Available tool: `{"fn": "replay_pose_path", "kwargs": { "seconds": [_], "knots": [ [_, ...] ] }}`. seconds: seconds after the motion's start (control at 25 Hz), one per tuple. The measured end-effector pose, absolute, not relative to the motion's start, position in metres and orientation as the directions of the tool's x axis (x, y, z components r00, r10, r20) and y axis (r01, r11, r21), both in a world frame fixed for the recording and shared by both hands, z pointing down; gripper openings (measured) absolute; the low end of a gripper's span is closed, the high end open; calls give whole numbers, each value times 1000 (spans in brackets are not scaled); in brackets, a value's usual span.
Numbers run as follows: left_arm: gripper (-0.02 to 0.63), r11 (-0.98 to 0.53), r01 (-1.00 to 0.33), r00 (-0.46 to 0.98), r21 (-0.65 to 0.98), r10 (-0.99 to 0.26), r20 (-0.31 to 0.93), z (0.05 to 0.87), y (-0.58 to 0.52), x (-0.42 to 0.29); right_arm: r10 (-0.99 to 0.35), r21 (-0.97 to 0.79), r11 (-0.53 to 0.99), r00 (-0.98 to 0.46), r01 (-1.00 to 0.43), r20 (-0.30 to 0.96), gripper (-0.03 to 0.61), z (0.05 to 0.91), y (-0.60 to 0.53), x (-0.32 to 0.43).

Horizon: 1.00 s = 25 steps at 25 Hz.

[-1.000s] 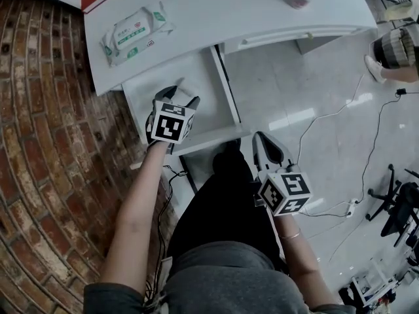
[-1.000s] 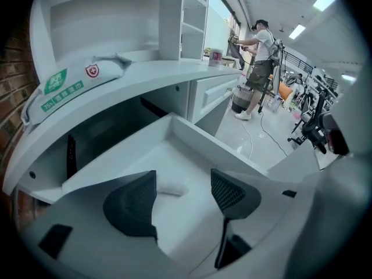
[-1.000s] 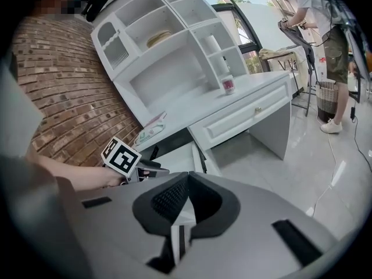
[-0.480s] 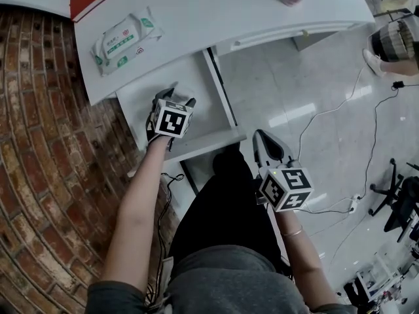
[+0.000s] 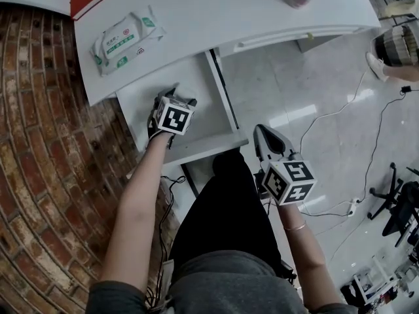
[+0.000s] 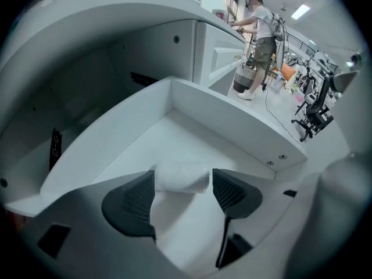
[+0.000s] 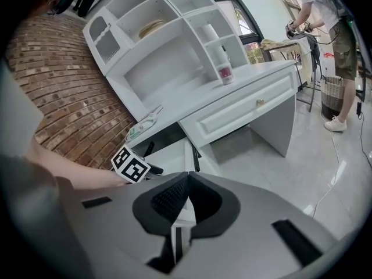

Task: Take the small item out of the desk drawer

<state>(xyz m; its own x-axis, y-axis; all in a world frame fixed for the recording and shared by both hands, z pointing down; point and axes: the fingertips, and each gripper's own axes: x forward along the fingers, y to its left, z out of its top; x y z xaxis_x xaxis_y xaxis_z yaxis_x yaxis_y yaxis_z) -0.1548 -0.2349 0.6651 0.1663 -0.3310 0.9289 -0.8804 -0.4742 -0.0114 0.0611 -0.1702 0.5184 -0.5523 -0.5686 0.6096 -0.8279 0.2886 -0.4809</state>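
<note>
**Left gripper (image 5: 177,93) closes on the little white thing**

Since a moment ago, the left gripper has hardly moved inside the open white desk drawer (image 5: 219,120), but its jaws look closer together. They now pinch the small, soft white item (image 6: 181,178), which sits low near the middle of the drawer. I think this hold is for lifting it out. The right gripper (image 5: 265,139) is squeezed closed with nothing in it. It waits outside the drawer's front corner, out of the way. Behind the drawer is the flat white table (image 5: 216,18).
</note>
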Motion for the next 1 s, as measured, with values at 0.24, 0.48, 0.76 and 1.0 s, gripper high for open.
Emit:
{"fn": "replay_pose_path", "kwargs": {
  "seconds": [0.24, 0.48, 0.76, 1.0],
  "knots": [
    [299, -481, -877, 161, -13, -319, 934, 679, -235, -155, -557, -490, 300, -567, -818, 606, 6, 521, -175, 53],
    [298, -461, -887, 136, -38, -337, 932, 683, -243, -154, -552, -496, 302, -573, -814, 605, 6, 521, -180, 52],
    [298, -459, -886, 97, -70, -331, 939, 685, -244, -155, -550, -503, 297, -576, -812, 605, 6, 521, -180, 52],
    [296, -466, -884, 133, -42, -335, 933, 673, -234, -140, -548, -510, 299, -583, -806, 600, 6, 518, -178, 49]
  ]
}}
